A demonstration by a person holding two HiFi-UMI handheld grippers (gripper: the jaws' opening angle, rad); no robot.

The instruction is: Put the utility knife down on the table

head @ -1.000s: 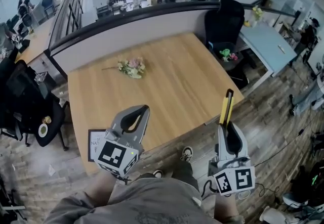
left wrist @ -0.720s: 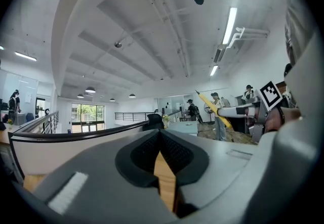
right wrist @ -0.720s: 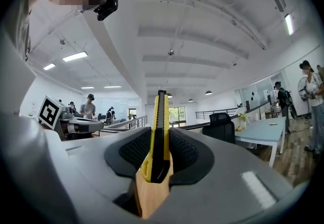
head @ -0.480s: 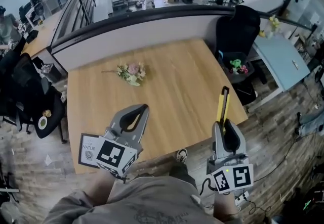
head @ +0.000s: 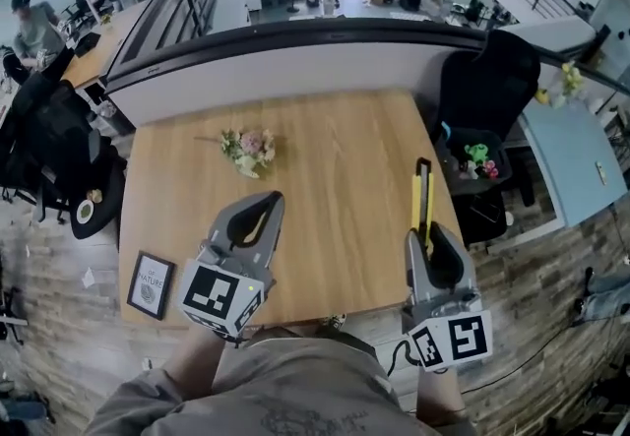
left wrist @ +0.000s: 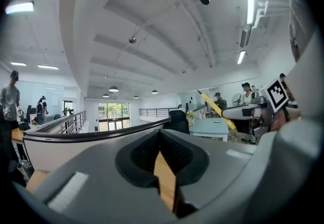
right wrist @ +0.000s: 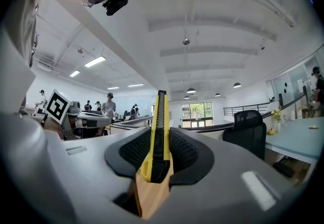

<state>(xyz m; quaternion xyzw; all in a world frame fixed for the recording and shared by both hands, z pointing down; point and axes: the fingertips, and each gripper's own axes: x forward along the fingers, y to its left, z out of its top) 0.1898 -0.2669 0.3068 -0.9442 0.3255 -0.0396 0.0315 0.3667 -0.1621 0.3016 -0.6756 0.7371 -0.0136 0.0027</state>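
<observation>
right gripper view: right gripper (right wrist: 161,143) fingers clamp the utility knife (right wrist: 161,112), raised above the counter (head: 325,158), not yet set down. left gripper (left wrist: 163,139) fingers closed, empty.

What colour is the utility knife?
The utility knife is yellow with a black strip; the right gripper view shows it best.

- The left gripper (head: 262,203) and right gripper (head: 430,230) are moulded in grey, lined with black pads (right wrist: 134,149).
- Black-and-white marker cubes (head: 224,298) are carried.
- A grey shirt (head: 285,395) is worn, a black cable (head: 399,357) beside it.
</observation>
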